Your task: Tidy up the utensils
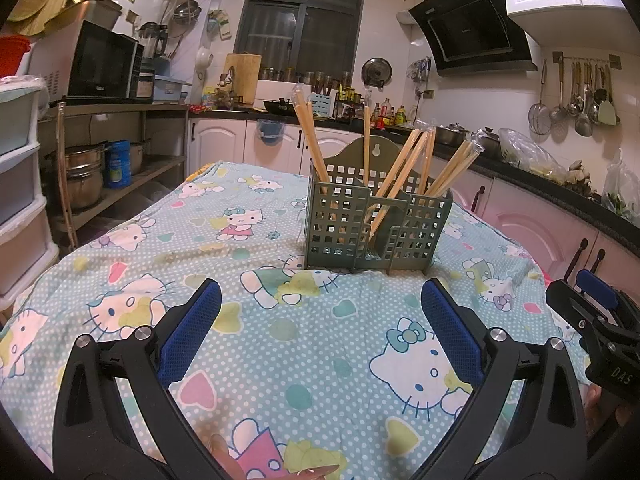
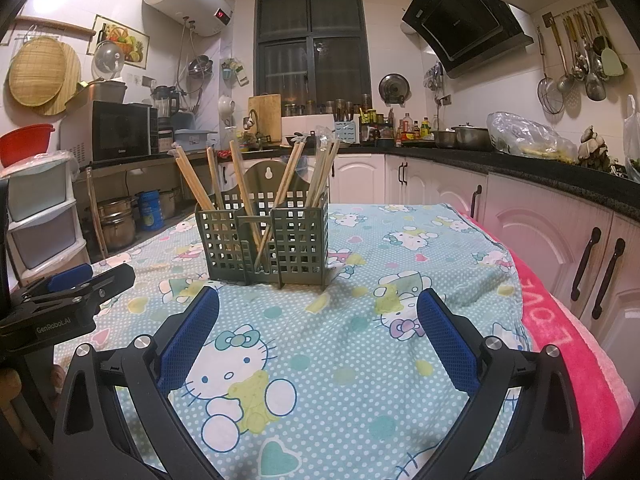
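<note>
Left tongs [image 1: 320, 308] spread wide, holding nothing, low in frame; right tongs [image 2: 318, 308] likewise agape and empty. Both hovered over the Hello Kitty patterned cloth on the tabletop [image 1: 280, 344]. Green perforated plastic utensil caddy [image 1: 376, 220] stood at frame centre, well apart from both, with wrapped wooden chopsticks [image 1: 404, 164] leaning at angles. Risk, judged: snagging a leaning stick could tip the light caddy on loose cloth.

A dark barred window [image 2: 312, 48] sits in the white tiled wall [image 2: 400, 48]. White arched cabinets [image 2: 548, 236] carry a black countertop [image 2: 520, 164]; a black microwave [image 2: 120, 132] stands left.
</note>
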A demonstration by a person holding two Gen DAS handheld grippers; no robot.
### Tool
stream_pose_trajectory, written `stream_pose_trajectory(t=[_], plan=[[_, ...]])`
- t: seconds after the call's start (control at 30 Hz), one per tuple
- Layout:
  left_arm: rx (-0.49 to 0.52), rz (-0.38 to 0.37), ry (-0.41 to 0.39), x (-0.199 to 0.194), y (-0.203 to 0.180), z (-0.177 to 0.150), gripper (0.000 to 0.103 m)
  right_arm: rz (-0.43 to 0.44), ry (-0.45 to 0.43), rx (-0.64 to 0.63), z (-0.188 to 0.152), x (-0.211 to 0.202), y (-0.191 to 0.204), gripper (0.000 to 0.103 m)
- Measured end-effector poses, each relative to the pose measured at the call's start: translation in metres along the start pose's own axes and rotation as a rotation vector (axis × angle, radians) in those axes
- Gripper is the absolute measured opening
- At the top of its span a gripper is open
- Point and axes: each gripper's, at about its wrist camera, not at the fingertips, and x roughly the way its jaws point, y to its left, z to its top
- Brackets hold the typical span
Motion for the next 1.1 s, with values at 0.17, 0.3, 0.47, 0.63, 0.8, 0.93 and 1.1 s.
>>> stream_pose_trajectory(t=[0.17,0.3,0.47,0.63,0.8,0.93,1.1], plan=[[0.001,-0.001,0.000,0.000,0.000,0.000,0.092,0.000,0.001,0.000,0.000,0.000,0.000,0.096],[-0.006,-0.005,0.002,0.000,0.001,0.000,0.092,0.000,0.001,0.000,0.000,0.000,0.000,0.096],[-0.012,-0.010,0.018,0.003,0.001,0.001,0.092,0.001,0.003,0.000,0.000,0.000,0.000,0.096],[-0.030,-0.011,0.044,0.008,0.004,0.000,0.092,-0.001,0.011,0.003,0.000,0.001,-0.001,0.096],[-0.073,-0.012,0.064,0.008,0.012,0.003,0.092,-0.019,0.049,0.038,0.001,0.008,-0.006,0.096],[-0.089,0.052,0.122,0.021,0.044,0.019,0.092,-0.094,0.121,0.042,0.009,0.024,-0.022,0.096],[-0.101,0.229,0.290,0.076,0.119,0.038,0.092,-0.355,0.427,0.044,0.017,0.092,-0.092,0.096]])
